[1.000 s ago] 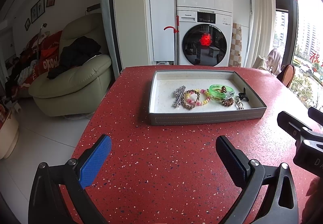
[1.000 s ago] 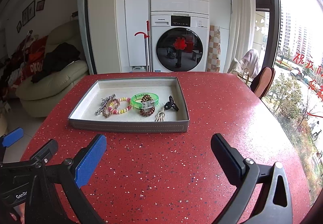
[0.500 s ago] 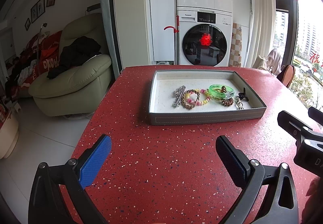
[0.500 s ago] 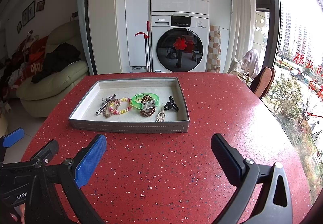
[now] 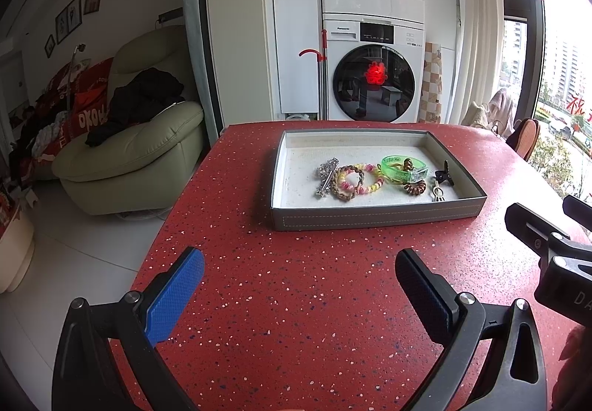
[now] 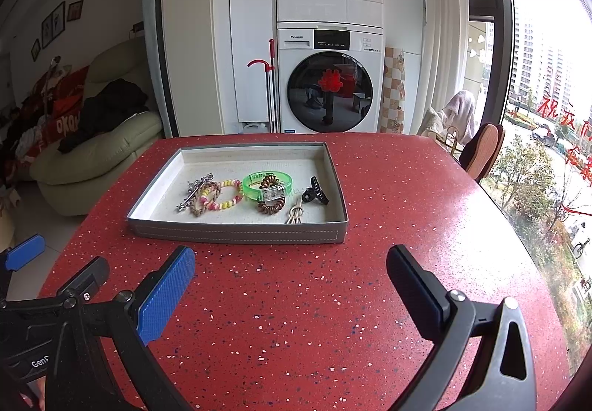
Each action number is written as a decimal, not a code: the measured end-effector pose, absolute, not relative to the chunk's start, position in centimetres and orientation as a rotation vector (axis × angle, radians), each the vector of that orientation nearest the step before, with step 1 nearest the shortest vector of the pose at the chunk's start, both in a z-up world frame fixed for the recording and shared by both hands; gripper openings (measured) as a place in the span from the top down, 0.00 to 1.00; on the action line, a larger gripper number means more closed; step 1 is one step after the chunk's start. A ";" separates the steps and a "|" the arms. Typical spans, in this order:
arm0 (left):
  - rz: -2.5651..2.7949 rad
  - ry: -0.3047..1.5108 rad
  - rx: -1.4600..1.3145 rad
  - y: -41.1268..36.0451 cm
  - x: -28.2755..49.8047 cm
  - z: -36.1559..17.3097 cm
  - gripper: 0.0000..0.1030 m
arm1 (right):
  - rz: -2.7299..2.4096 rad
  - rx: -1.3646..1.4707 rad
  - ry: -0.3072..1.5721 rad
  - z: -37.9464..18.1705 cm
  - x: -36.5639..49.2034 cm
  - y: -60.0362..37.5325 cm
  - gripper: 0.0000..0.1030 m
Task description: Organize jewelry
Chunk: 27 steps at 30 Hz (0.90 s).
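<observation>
Two grippers, left [image 5: 299, 281] and right [image 6: 290, 279], hover with jaws apart and empty over a red table [image 6: 388, 189], near a grey tray [image 6: 236, 235]. In the tray, left to right: one silver clip [image 6: 194, 190], two bracelets [image 6: 216, 196], one green bangle [image 6: 267, 185], one coil tie [image 6: 271, 206], one pin [image 6: 295, 215], one claw clip [image 6: 315, 191]. The pieces overlap, so a grab might snag two together.

From my right wrist view the tray [image 6: 236, 233] sits on the table [image 6: 314, 318] at my 11 o'clock. Inside it, left to right: barrette [image 6: 194, 190], beaded bracelet [image 6: 225, 199], bangle [image 6: 267, 186] over the coil tie [image 6: 272, 206], hairpin [image 6: 295, 215], claw clip [image 6: 314, 191]. Washer [image 6: 329, 77] stands behind at 12.
</observation>
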State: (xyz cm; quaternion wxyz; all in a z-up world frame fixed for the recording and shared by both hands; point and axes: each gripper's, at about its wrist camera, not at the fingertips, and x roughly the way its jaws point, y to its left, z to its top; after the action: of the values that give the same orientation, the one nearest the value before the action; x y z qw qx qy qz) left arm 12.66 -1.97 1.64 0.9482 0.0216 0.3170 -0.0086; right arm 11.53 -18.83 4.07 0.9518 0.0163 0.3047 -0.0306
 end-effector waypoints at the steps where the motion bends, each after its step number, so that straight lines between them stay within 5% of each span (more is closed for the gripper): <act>1: -0.017 0.645 0.044 -1.9 12.7 1.6 0.00 | -0.062 0.032 0.619 4.1 11.5 -18.8 0.00; 27: -0.016 0.646 0.032 -1.4 12.6 1.8 0.00 | -0.060 0.032 0.621 4.0 11.5 -18.8 0.00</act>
State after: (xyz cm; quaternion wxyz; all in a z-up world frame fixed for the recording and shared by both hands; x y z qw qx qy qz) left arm 12.57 -1.40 1.80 0.9482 0.0156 0.3173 -0.0077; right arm 11.48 -18.76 4.02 0.9516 0.0160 0.3054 -0.0295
